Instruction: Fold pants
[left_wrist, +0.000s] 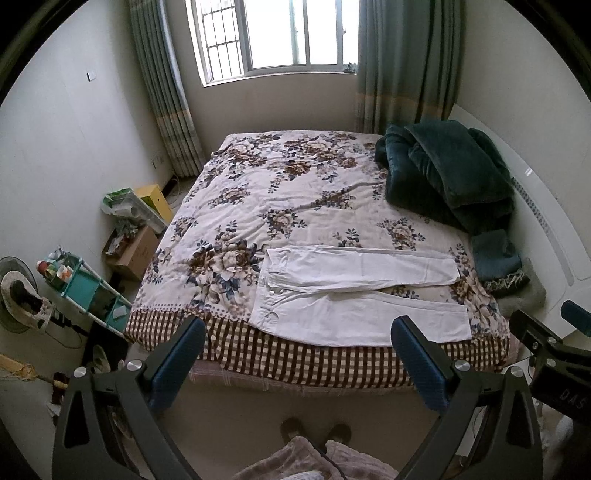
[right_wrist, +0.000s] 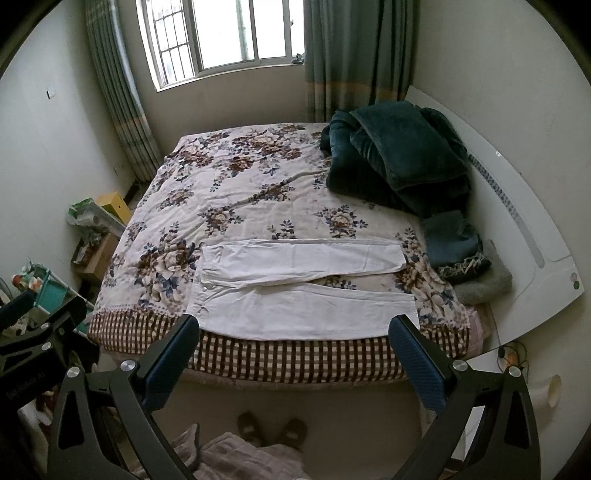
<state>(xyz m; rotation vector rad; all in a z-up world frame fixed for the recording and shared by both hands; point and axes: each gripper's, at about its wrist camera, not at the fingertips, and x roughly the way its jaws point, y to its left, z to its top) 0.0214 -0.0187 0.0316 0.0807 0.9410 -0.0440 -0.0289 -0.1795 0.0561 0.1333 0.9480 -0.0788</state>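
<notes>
White pants (left_wrist: 354, 291) (right_wrist: 299, 286) lie flat and unfolded on the bed, close along its near edge. The waistband sits to the left and runs at a slant, with its lower corner almost at the near edge. Both legs stretch out to the right, toward the bed's right side. The far leg lies straight; the near one angles slightly away from it, so a narrow wedge of bedspread shows between them. The cloth looks smooth, with light creases.
</notes>
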